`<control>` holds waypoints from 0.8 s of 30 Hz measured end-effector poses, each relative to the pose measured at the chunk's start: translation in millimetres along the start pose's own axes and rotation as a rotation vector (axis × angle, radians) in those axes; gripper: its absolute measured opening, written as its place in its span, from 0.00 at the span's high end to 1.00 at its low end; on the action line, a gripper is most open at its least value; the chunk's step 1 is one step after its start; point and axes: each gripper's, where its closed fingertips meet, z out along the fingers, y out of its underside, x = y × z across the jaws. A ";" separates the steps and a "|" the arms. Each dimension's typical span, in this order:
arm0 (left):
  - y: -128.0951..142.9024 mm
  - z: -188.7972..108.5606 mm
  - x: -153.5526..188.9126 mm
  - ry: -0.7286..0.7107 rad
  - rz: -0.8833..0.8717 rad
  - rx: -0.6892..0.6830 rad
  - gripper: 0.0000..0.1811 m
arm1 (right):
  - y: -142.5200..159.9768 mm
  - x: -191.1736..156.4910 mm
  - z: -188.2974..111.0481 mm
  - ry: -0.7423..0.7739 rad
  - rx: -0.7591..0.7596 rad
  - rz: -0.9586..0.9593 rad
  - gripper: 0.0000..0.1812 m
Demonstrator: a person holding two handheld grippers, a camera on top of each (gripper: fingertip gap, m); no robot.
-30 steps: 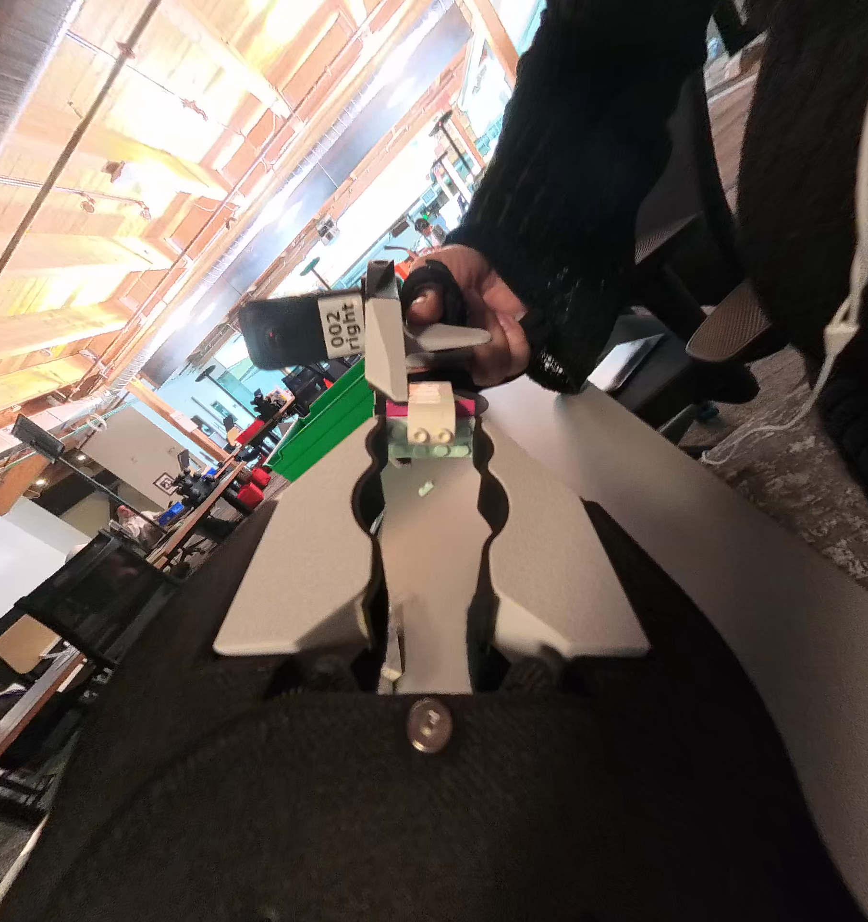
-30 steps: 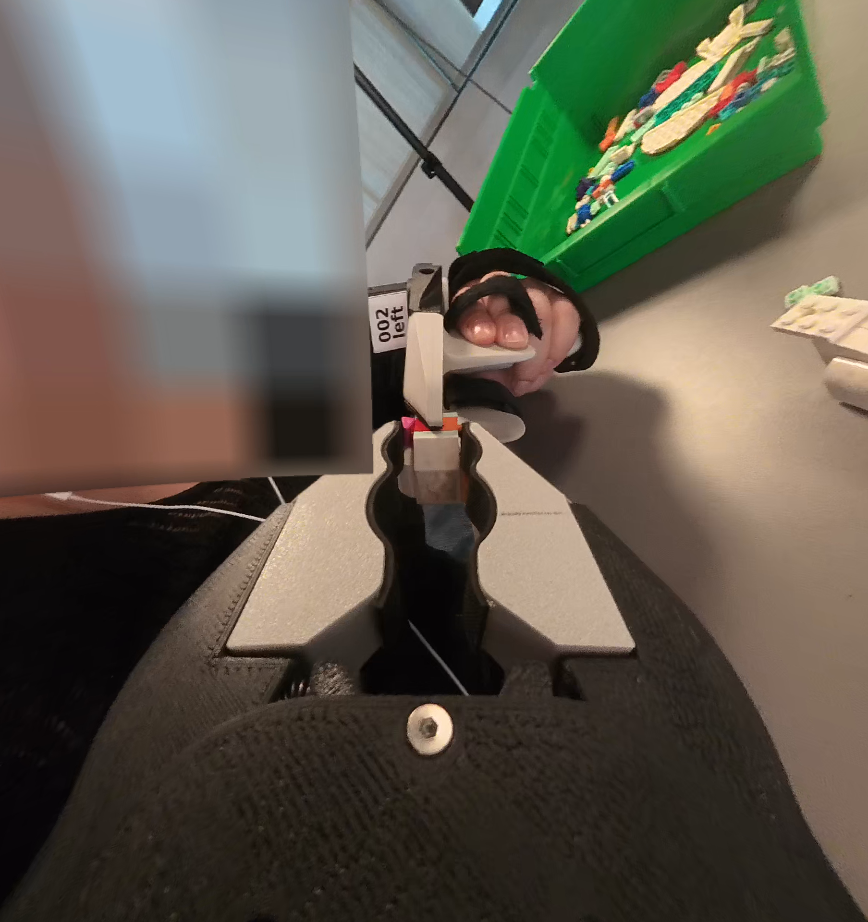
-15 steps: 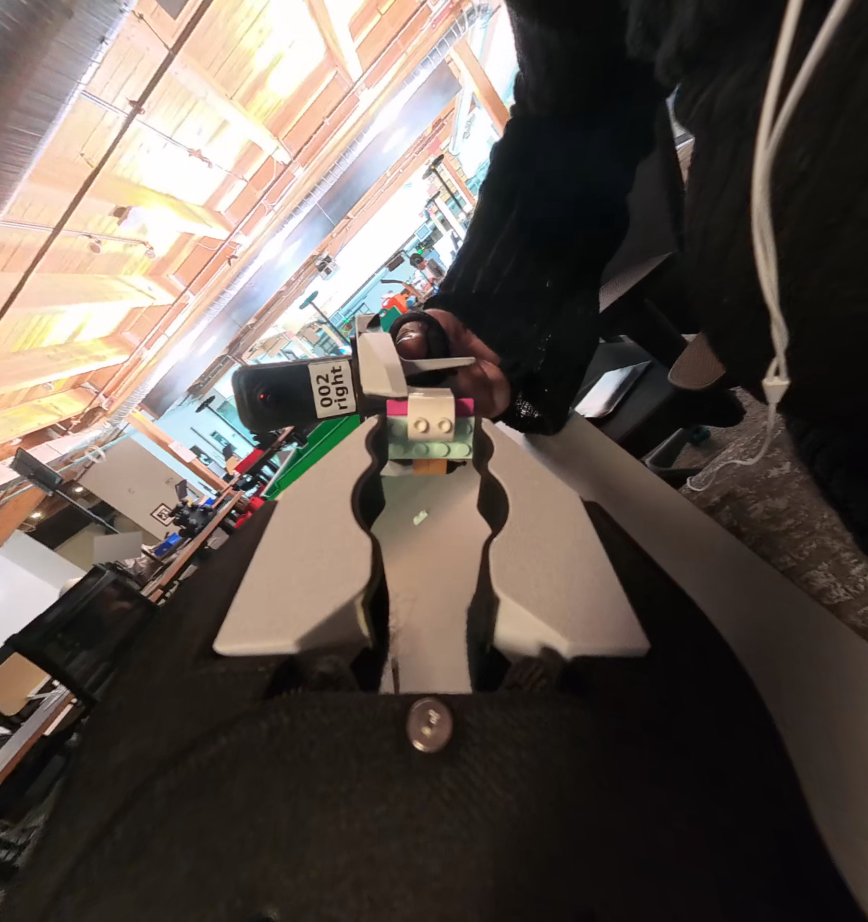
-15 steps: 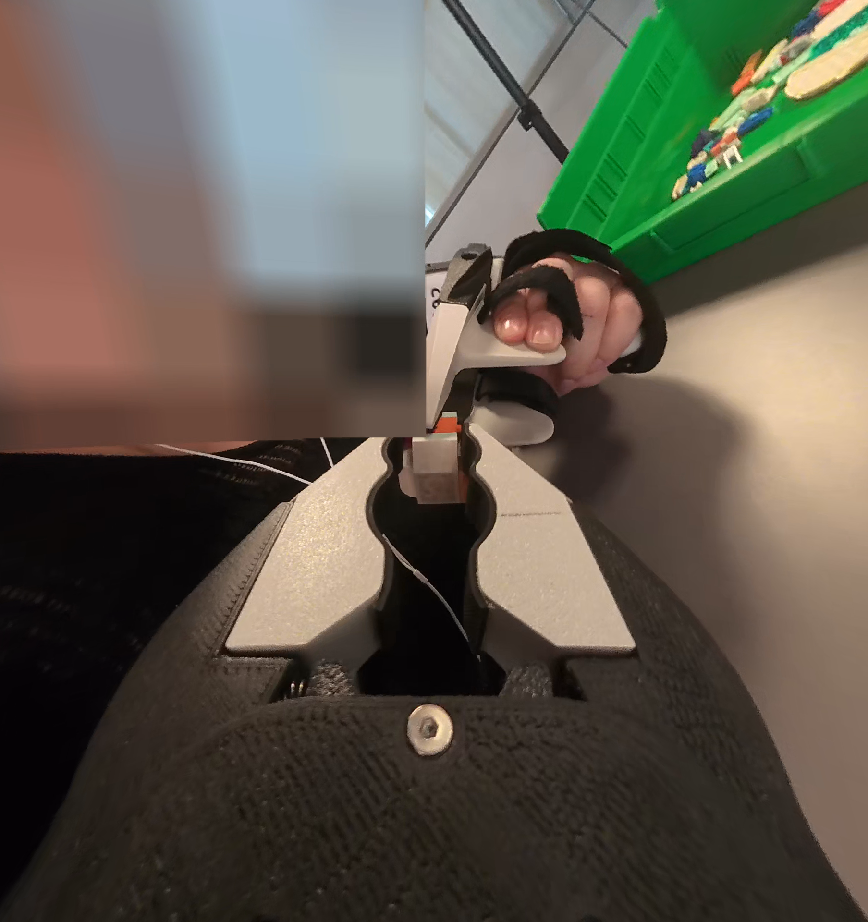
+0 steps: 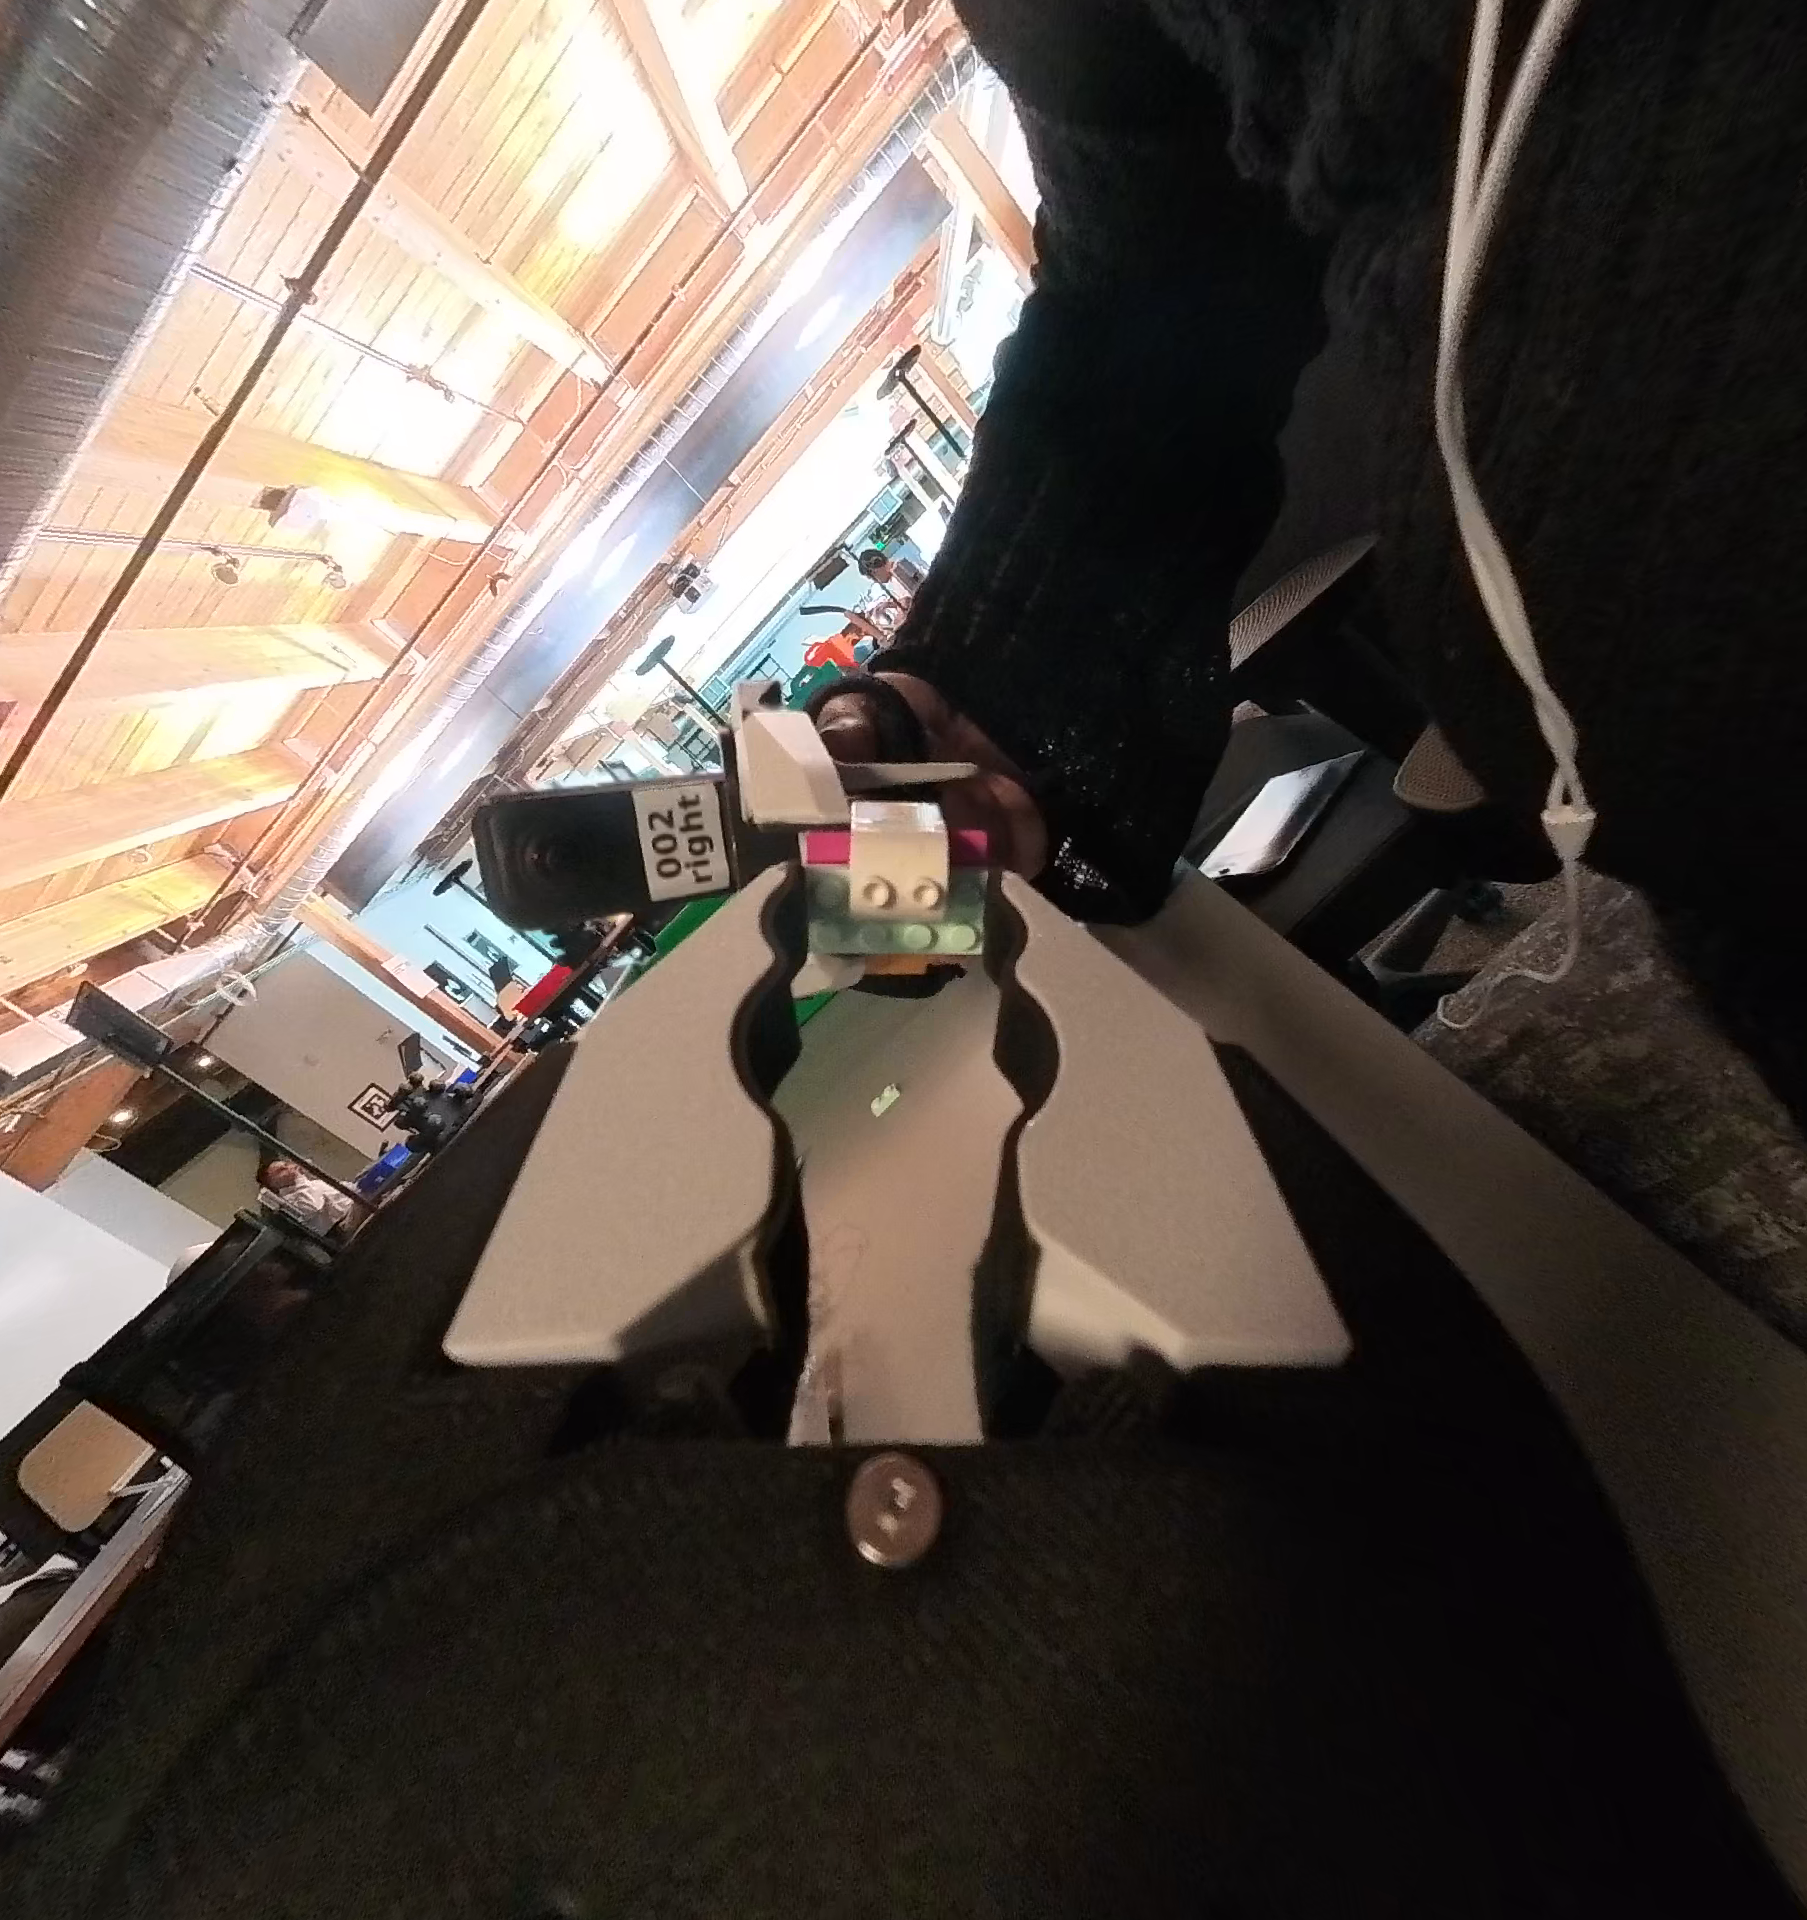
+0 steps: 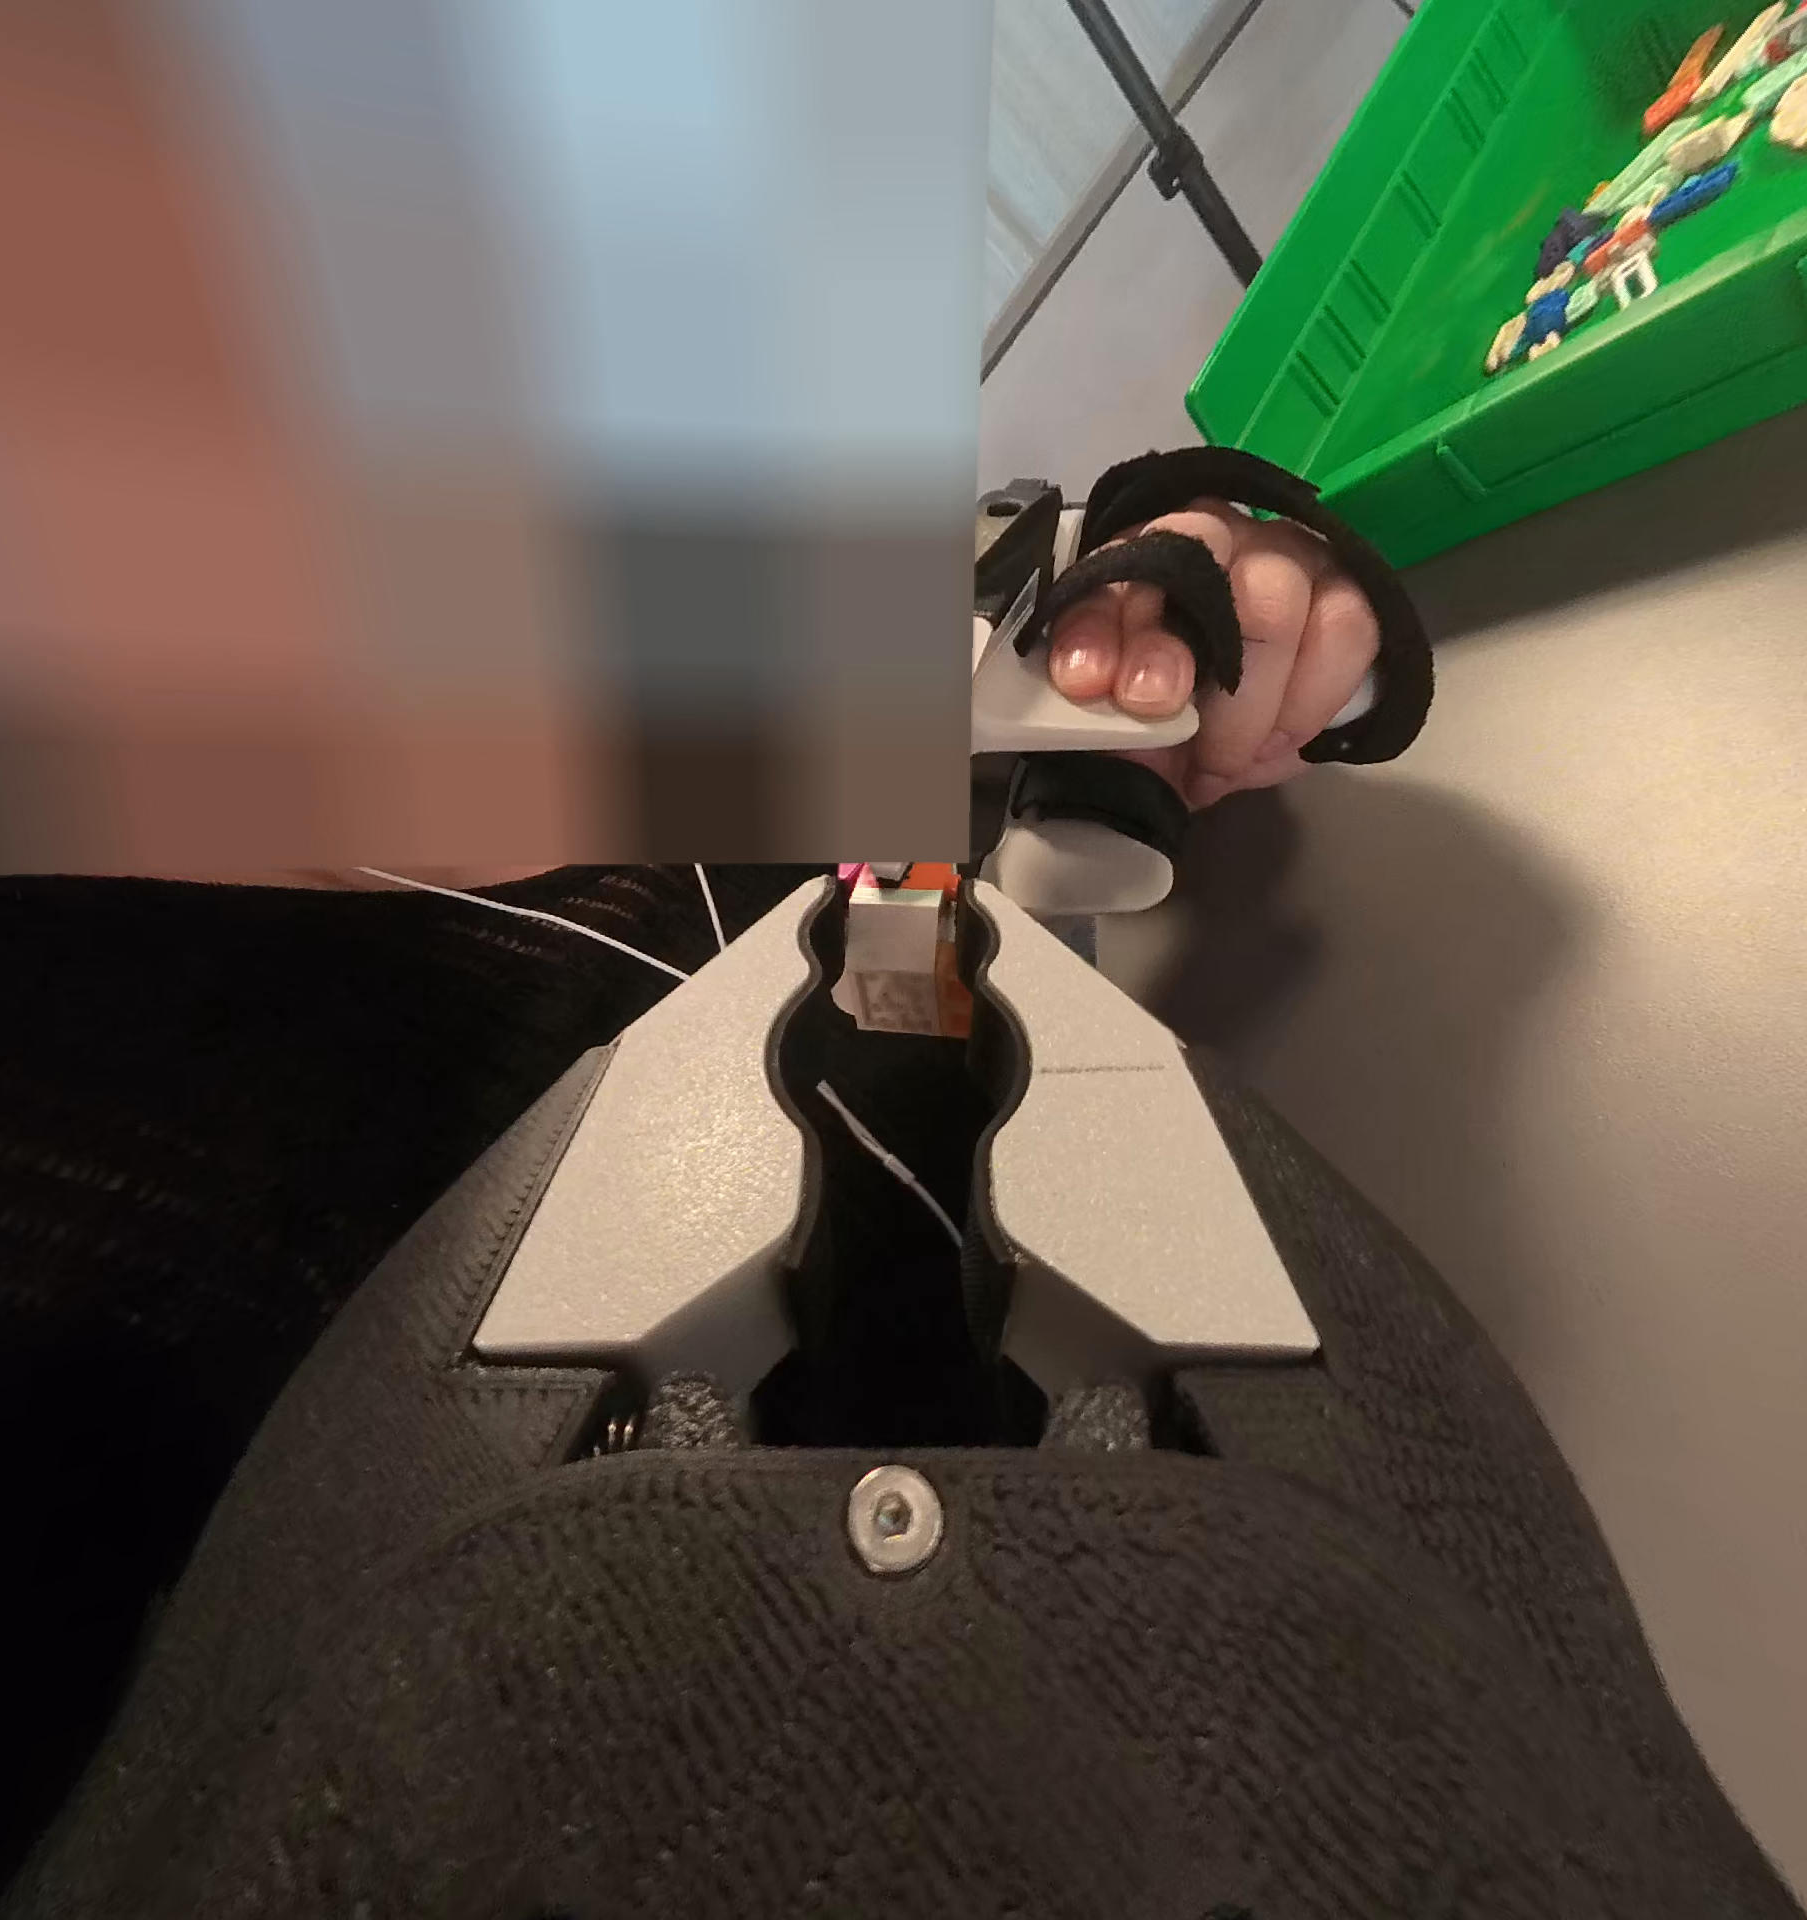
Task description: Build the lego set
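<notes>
A small lego assembly of a mint-green plate, a white brick, a magenta plate and an orange piece is held in the air over the grey table. My left gripper is shut on its mint plate. My right gripper is shut on the white brick from the opposite side, with orange and magenta bits showing beside it. The right gripper's body shows just behind the assembly in the left wrist view. The left gripper's handle and the hand holding it show in the right wrist view.
A green bin with several loose lego pieces stands on the table at the far right. A tiny mint piece lies on the table below the grippers. The person's dark sleeve and torso are close on the right.
Both grippers have moved together with the assembly still held between them. The orange piece under the mint plate has come into view. The loose white pieces on the table have left the right wrist view.
</notes>
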 end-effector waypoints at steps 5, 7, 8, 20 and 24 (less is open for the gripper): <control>-1.4 0.0 1.3 0.005 0.003 0.004 0.82 | 1.2 -1.5 0.0 -0.033 -0.004 0.015 0.90; -1.7 0.0 1.9 0.007 0.003 0.004 0.82 | 1.9 -1.7 0.0 -0.042 -0.006 0.017 0.90; -1.8 0.0 2.3 0.009 0.003 0.005 0.82 | 2.3 -2.0 -0.1 -0.046 -0.007 0.016 0.90; 19.1 0.3 -8.3 -0.030 -0.047 -0.082 0.82 | -9.3 19.6 -15.1 0.117 0.107 -0.053 0.75; 40.5 -2.0 -21.1 -0.053 -0.249 -0.157 0.82 | -6.9 45.4 -38.3 0.392 0.081 -0.292 0.69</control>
